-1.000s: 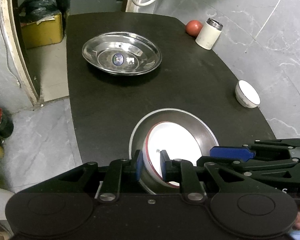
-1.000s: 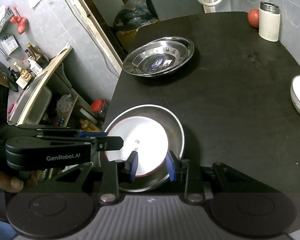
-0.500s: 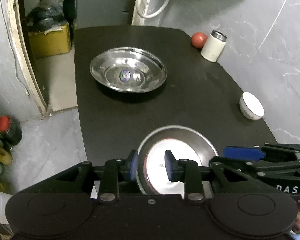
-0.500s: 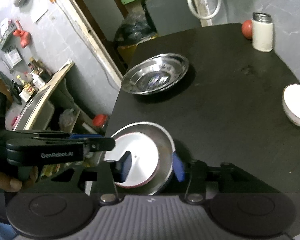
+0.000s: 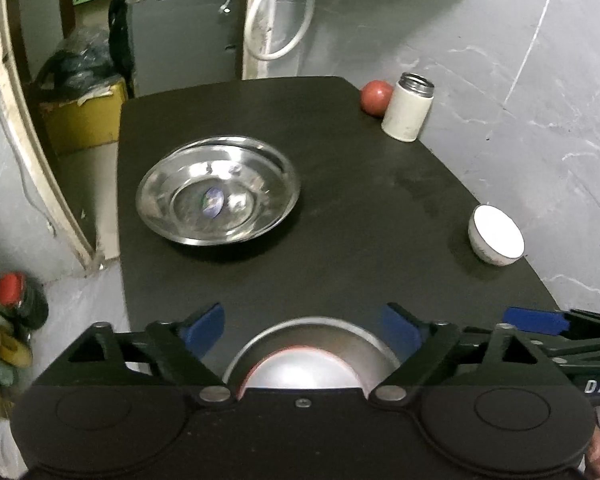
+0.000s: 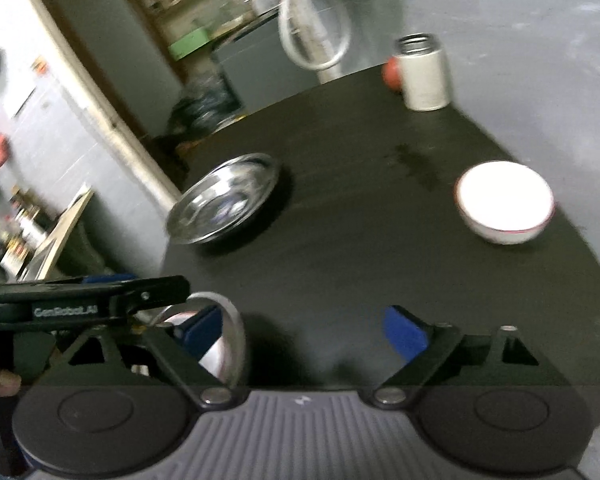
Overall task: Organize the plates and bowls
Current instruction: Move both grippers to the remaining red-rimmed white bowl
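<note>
Steel glints at six o'clock in the left wrist view: a near steel plate (image 5: 320,332) lies at the table's near edge with a white red-rimmed bowl (image 5: 304,372) sitting in it, and the camera housing cuts off the near half of both. The left gripper (image 5: 302,330) hangs over them with its blue-padded fingers (image 5: 204,330) spread wide on either side, grasping nothing and touching neither dish.

In the right wrist view, which is blurred throughout, the right gripper (image 6: 304,330) is likewise spread wide and empty above bare black table (image 6: 340,240). The same plate and bowl sit at its eight o'clock, mostly hidden behind its left finger and the left gripper's arm, so only an arc of rim shows. A fingertip (image 6: 0,380) of the person's hand peeks in at nine o'clock.

Farther out, a second white bowl (image 5: 496,240) stands alone at three o'clock near the table's right edge, well apart from both tools. A second steel plate (image 5: 218,190), empty but for a small label at its centre, lies at eleven o'clock. At one o'clock, at the far corner, a white flask (image 5: 406,110) stands upright without a lid, with a red fruit (image 5: 376,98) just beside it, partly hidden behind it in the right wrist view.
</note>
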